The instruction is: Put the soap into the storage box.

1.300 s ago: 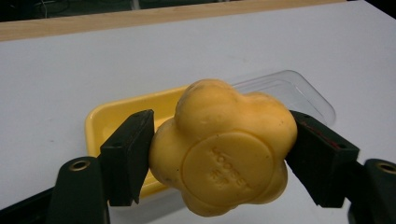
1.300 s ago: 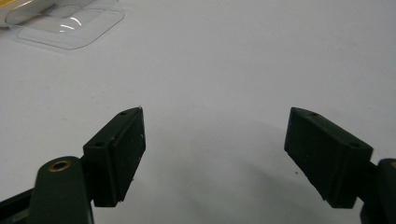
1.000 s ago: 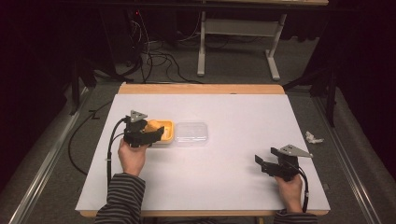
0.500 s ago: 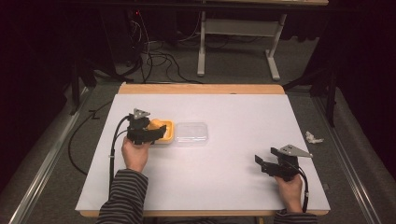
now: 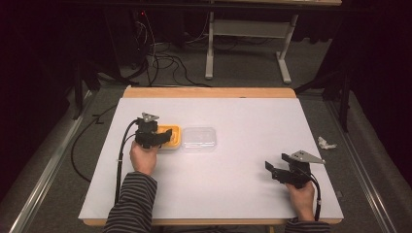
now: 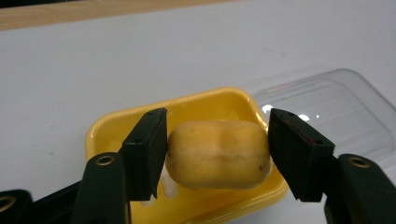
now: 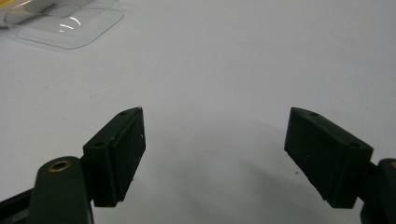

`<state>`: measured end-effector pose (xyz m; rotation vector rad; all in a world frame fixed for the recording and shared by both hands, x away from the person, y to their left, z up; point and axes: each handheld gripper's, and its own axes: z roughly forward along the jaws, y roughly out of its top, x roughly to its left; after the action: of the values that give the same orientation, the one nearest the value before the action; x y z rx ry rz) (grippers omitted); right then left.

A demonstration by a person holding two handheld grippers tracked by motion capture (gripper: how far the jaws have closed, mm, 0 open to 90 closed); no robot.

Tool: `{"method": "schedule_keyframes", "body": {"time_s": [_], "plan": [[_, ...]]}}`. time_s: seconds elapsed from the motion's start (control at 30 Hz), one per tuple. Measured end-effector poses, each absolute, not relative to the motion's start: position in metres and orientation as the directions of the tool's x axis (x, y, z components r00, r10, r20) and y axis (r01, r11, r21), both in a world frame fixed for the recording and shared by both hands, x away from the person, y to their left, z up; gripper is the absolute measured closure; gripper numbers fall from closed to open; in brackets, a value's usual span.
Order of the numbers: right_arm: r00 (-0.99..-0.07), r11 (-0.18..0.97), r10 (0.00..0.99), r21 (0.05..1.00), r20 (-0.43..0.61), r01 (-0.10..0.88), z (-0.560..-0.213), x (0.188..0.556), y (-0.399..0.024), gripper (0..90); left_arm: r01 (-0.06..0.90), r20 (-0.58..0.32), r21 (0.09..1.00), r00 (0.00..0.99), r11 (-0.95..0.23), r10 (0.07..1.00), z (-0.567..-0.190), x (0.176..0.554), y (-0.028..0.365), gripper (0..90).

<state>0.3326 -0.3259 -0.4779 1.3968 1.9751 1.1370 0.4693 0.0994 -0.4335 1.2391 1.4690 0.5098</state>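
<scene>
Work in hand: lifting the soap bar point(image 6: 218, 154) out of the yellow dish point(image 6: 107, 130), as I judge it.
Where the soap lies: in the yellow dish, on the left half of the white table point(image 5: 243, 121), with the clear lid point(image 5: 198, 139) just beside the dish on its right.
Long axis of the soap: it runs straight across from one jaw of the left gripper point(image 6: 217, 156) to the other (so the jaws bear on its two rounded ends, not its flat sides).
Left jaws: they have just been closing, with the soap between them; in the left gripper view the left pad touches one end and the right pad sits at the other, so I read it as gripped.
Nearer hand: the left hand point(image 5: 143, 158), right at the dish; the right hand point(image 5: 302, 196) is well apart, near the table's front right corner.
Right jaws: the right gripper point(image 7: 212, 156) stands wide open over bare table, holding nothing.
What the lift turns on: an end-to-end hold on a rounded bar can slip, so the lift probably wants to go straight up, clear of the dish rim.
</scene>
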Motion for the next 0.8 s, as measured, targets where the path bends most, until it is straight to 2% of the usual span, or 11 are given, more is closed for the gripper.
{"method": "schedule_keyframes", "body": {"time_s": [0.03, 0.1, 0.3, 0.43, 0.8], "plan": [[-0.375, 0.138, 0.923, 0.832, 0.09, 0.538, -0.478, 0.333, -0.326, 20.7, 0.392, -0.485, 0.828, 0.141, 0.401, 0.863, -0.429, 0.47, 0.102, 46.9], [-0.375, 0.138, 0.922, 0.831, 0.09, 0.539, -0.478, 0.333, -0.326, 20.7, 0.381, -0.499, 0.824, 0.141, 0.419, 0.855, -0.426, 0.471, 0.103, 47.4], [-0.373, 0.138, 0.924, 0.829, 0.09, 0.542, -0.478, 0.332, -0.326, 20.6, 0.381, -0.448, 0.847, 0.136, 0.371, 0.884, -0.43, 0.471, 0.102, 47.1], [-0.376, 0.139, 0.922, 0.831, 0.09, 0.538, -0.478, 0.333, -0.326, 20.6, 0.384, -0.446, 0.847, 0.134, 0.368, 0.885, -0.433, 0.471, 0.101, 46.9], [-0.376, 0.139, 0.922, 0.831, 0.09, 0.538, -0.478, 0.333, -0.326, 20.7, 0.359, -0.426, 0.87, 0.204, 0.337, 0.881, -0.423, 0.455, 0.097, 42.5]]}}
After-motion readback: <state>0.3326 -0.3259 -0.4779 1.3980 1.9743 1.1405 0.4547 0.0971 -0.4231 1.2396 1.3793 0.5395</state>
